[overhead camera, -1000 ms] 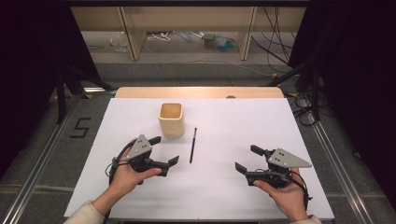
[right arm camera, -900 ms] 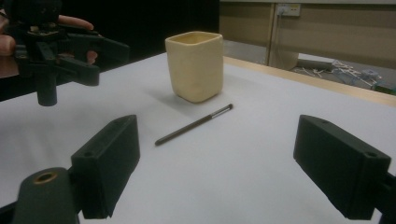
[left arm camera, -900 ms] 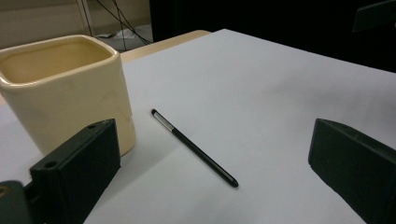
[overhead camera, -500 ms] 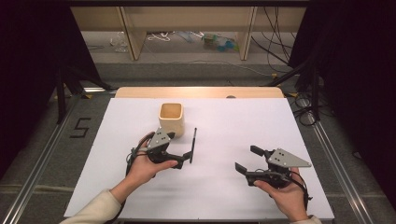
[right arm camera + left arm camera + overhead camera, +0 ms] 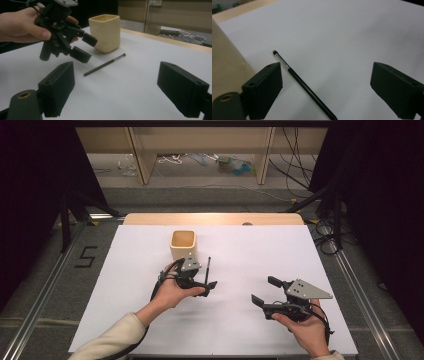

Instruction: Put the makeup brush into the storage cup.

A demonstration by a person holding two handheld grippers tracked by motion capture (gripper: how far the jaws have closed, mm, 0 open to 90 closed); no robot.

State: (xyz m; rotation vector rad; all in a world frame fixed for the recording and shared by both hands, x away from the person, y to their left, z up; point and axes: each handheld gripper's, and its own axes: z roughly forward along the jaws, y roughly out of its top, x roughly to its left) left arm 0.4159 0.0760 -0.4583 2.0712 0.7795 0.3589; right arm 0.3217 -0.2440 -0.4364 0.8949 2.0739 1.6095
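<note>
- A thin black pen-like stick with a silver band near its small dark tip point(image 5: 207, 270) is seen lying flat on the white-covered surface point(image 5: 280, 250), just beside the cream square-sided ceramic cup point(image 5: 183, 244) but apart from it.
- The left hand-held gripper point(image 5: 206, 286) is held low over the near end of the stick, with its jaws spread wide; in the left gripper view the stick point(image 5: 302, 83) is seen lying between the two black jaws, closer to the left one, untouched by either.
- The stick's near end is cut off by the bottom edge of the left gripper view, and the cup point(image 5: 225, 67) is shown there only as a pale wall at the left edge.
- The inside of the cup cannot be made out from the high view.
- The right hand-held gripper point(image 5: 264, 292) is held well apart to the right, jaws wide, with nothing between them.
- In the right gripper view, the left hand-held gripper point(image 5: 85, 47) is seen with the stick point(image 5: 105, 64) lying beyond its jaws, and the cup point(image 5: 105, 32) farther back.
- The cluttered floor beyond the surface is too blurred to be told in detail.
</note>
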